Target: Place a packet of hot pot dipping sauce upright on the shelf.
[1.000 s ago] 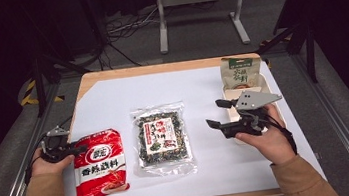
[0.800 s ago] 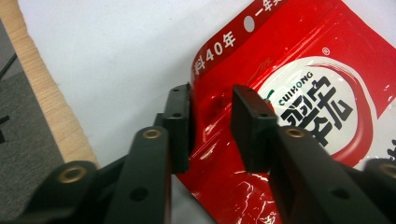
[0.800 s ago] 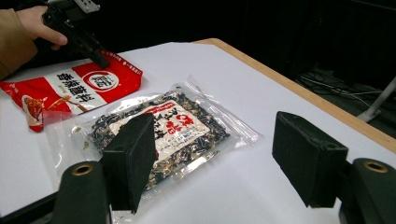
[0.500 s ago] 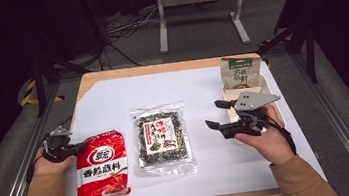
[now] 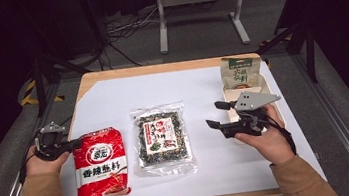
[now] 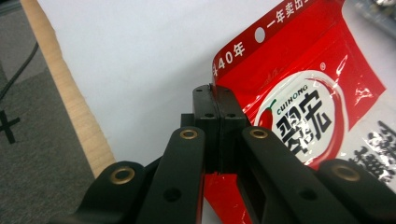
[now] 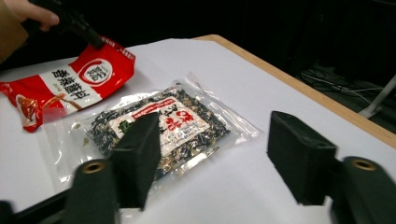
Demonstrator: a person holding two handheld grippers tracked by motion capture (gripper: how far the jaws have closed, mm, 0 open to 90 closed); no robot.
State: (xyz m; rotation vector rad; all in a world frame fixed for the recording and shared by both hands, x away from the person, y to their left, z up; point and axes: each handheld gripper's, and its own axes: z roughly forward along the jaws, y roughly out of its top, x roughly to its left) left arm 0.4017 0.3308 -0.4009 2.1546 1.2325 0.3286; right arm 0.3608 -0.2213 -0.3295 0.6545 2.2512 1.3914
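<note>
On the left part of the white-covered table we found the red pouch, lying lengthwise with its top edge toward the far side and its lower end close to the near wooden edge. We noted a glossy red film, a white band along the top carrying printed characters and a round hang hole, a white oval emblem with a red chilli and the word CUIHONG, and large white characters across the middle. The film was creased and caught the light. The left gripper, held in the person's left hand at the table's left edge, had its jaws pressed together on the pouch's upper left corner; in the left gripper view the pads met with the thin red edge clamped between them. That corner appeared raised slightly off the sheet. Just beside the pouch, toward the centre, lay a clear packet of dark dried contents with a red and white label. We saw the right gripper to the right of that packet, its jaws having just been closing yet standing well apart with nothing between them. Behind it stood a beige pouch with a green top.
</note>
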